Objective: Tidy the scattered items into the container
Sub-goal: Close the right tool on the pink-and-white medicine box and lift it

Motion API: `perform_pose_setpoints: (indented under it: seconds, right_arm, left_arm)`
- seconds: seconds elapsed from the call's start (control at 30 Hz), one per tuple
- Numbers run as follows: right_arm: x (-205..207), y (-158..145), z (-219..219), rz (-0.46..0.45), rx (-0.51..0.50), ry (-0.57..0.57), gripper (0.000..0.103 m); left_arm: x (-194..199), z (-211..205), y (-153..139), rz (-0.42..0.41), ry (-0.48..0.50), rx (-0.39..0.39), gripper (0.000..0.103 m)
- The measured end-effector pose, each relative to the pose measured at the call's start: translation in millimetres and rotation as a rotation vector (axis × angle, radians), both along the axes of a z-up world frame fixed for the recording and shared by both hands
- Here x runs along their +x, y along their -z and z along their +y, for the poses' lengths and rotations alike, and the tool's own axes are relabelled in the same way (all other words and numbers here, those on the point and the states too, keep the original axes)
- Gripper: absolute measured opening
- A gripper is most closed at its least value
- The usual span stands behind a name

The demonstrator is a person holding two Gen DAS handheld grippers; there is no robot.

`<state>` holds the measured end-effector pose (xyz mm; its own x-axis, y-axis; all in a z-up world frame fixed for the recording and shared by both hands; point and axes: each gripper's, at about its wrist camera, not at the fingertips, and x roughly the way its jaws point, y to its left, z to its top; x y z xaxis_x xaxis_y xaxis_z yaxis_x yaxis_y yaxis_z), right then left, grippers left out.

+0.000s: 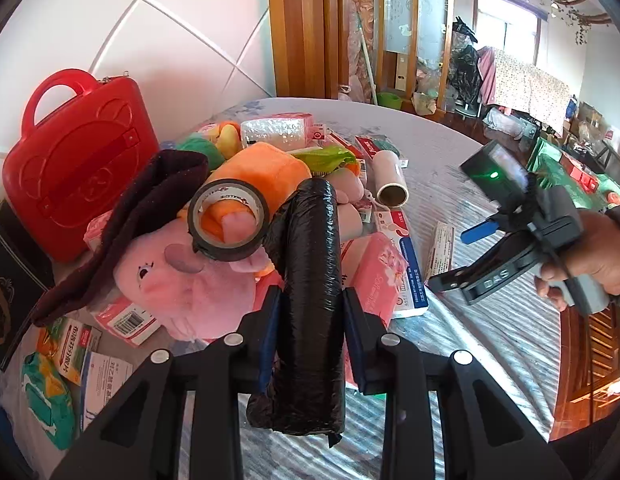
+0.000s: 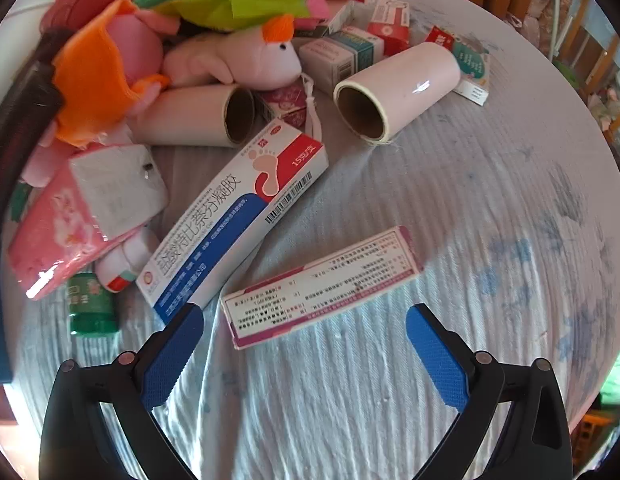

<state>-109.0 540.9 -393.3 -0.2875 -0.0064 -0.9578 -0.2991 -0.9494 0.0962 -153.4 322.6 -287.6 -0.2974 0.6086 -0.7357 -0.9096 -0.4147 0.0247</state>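
My left gripper [image 1: 312, 300] is shut on a black roll of plastic bags [image 1: 314, 280] and holds it above the pile. Beyond it lie a black tape roll [image 1: 228, 220] on a pink plush pig [image 1: 182, 276], an orange plush [image 1: 262, 172] and a dark cloth [image 1: 150, 208]. The red carry case [image 1: 78, 160] stands shut at the left. My right gripper [image 2: 304, 336] is open and empty, just above a white and pink medicine box [image 2: 322, 284]; it also shows in the left wrist view [image 1: 462, 256]. A blue and white foot-cream box [image 2: 234, 216] lies to the left.
Two cardboard tubes [image 2: 398, 92] [image 2: 202, 116], a pink tissue pack [image 2: 82, 216], a green jar [image 2: 92, 306] and several small boxes [image 2: 342, 56] crowd the clothed table [image 2: 490, 220]. More packets [image 1: 66, 352] lie at the near left. A tiled wall stands behind the case.
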Motion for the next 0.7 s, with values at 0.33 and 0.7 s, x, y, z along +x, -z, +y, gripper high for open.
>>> perform_pose_setpoints:
  seconds: [0.33, 0.7]
  right_arm:
    - [-14.0, 4.5, -1.0, 0.005, 0.108, 0.017, 0.074]
    - [5.7, -5.2, 14.6, 0.011, 0.078, 0.016, 0.034]
  left_arm:
    - [4.2, -16.9, -15.0, 0.005, -0.024, 0.033, 0.029]
    - [6.7, -25.5, -20.2, 0.008, -0.047, 0.052, 0.029]
